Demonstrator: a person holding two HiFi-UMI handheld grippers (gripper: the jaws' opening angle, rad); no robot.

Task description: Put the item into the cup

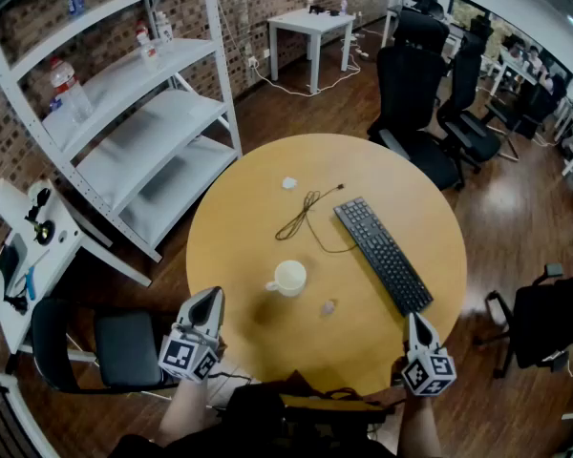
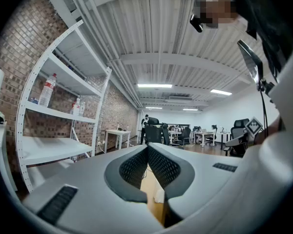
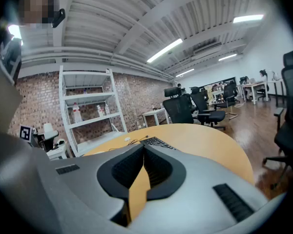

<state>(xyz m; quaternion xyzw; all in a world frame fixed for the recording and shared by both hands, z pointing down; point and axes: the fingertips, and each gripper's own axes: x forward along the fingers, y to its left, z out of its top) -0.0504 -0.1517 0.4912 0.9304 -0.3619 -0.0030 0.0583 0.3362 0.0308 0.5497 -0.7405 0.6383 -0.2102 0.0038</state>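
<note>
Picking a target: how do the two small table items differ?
Colour: the far item is white, the near item greyish. Place: the far item lies beyond the cup by the cable; the near item lies right of the cup. Both small, outside the cup.

Counter (image 1: 401, 179): one, round.

Cup (image 1: 288, 278): one, on the counter.

Keyboard (image 1: 382, 254): one, right of the cup, with one cable (image 1: 306, 216).

Small pale items: two, the near item (image 1: 328, 306) just right of the cup and the far item (image 1: 288, 183) beyond it.

Grippers: two, the left gripper (image 1: 210, 296) and the right gripper (image 1: 415, 319), both on the person's side of the cup.

Shelving unit (image 1: 134, 113): one, left of the cup, carrying four bottles (image 1: 67, 89).

Black office chairs (image 1: 411, 74): four around the counter. Those farther back are too small to count.

White table (image 1: 310, 22): one, far beyond the cup.
</note>
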